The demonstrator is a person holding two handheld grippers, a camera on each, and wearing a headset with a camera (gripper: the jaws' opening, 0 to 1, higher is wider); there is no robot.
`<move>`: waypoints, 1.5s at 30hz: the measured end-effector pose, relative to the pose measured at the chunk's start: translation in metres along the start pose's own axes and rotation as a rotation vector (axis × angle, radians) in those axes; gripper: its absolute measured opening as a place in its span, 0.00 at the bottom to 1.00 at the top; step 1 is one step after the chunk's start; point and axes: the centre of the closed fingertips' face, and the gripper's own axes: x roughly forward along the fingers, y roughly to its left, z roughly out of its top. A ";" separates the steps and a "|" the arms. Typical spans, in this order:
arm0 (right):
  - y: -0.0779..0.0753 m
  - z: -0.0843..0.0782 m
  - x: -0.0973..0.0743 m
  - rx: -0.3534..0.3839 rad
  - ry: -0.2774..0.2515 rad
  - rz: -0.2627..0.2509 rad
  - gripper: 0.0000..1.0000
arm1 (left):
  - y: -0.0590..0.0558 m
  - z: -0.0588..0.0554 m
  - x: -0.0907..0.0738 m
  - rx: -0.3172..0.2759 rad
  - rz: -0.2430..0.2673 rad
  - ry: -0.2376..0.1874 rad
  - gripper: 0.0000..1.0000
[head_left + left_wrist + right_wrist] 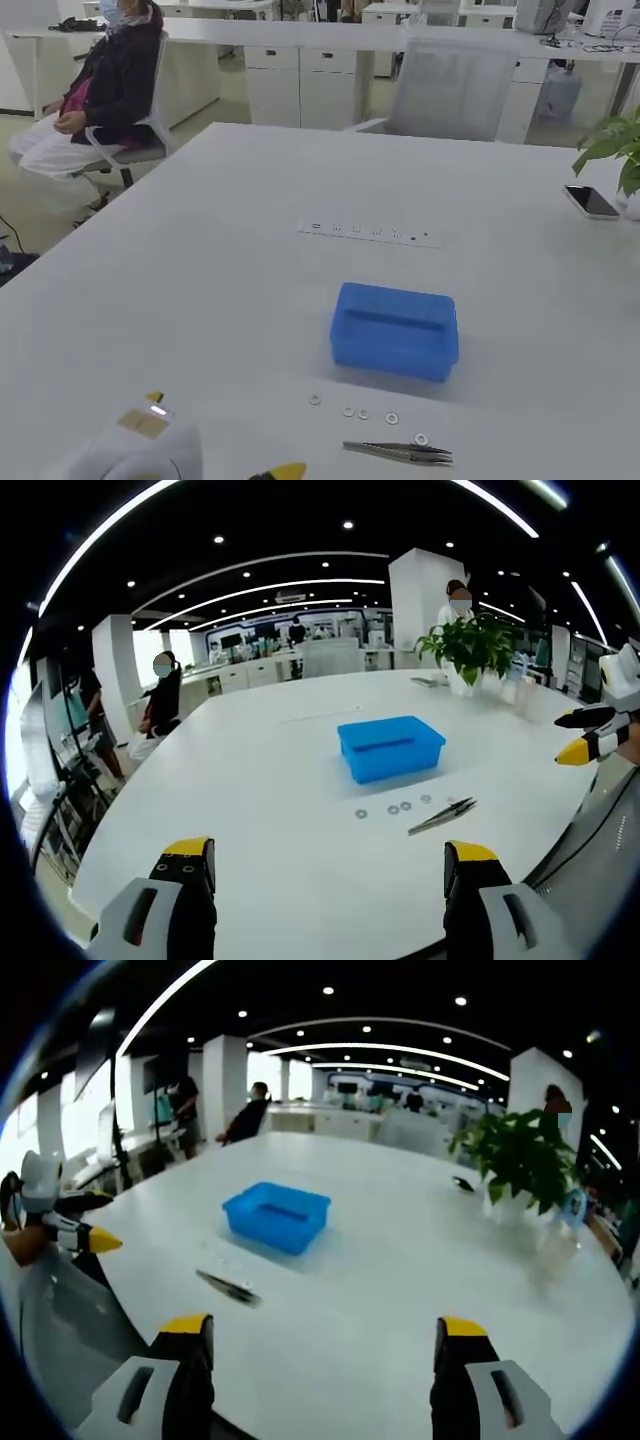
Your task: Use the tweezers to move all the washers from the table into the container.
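Observation:
A blue container (pixel 395 330) stands near the table's front, also seen as the blue container (pixel 390 746) and the blue container (pixel 277 1215). Several small washers (pixel 363 413) lie in a loose row in front of it, with metal tweezers (pixel 400 452) lying just nearer; the left gripper view shows the washers (pixel 393 808) and tweezers (pixel 442 815). The tweezers (pixel 229 1287) lie flat on the table. My left gripper (pixel 220 435) is low at the front left, open (pixel 328 848) and holding nothing. My right gripper (pixel 324 1324) is open too, off the table's right side (pixel 563 738).
A white power strip (pixel 368 233) lies behind the container. A phone (pixel 591 202) and a potted plant (pixel 610 145) sit at the right edge. A grey chair (pixel 450 90) stands at the far side; a person (pixel 100 90) sits at the back left.

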 end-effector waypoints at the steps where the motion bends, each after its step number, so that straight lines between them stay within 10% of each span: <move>1: 0.000 0.000 0.000 -0.001 0.001 -0.001 0.90 | 0.000 -0.001 0.000 -0.002 -0.001 0.003 0.97; 31: 0.008 0.002 0.000 -0.036 0.021 0.021 0.88 | -0.002 -0.002 0.000 0.032 -0.025 0.036 0.93; 45: 0.012 0.011 0.003 -0.011 0.007 0.040 0.87 | -0.007 0.008 0.010 0.060 -0.117 0.052 0.85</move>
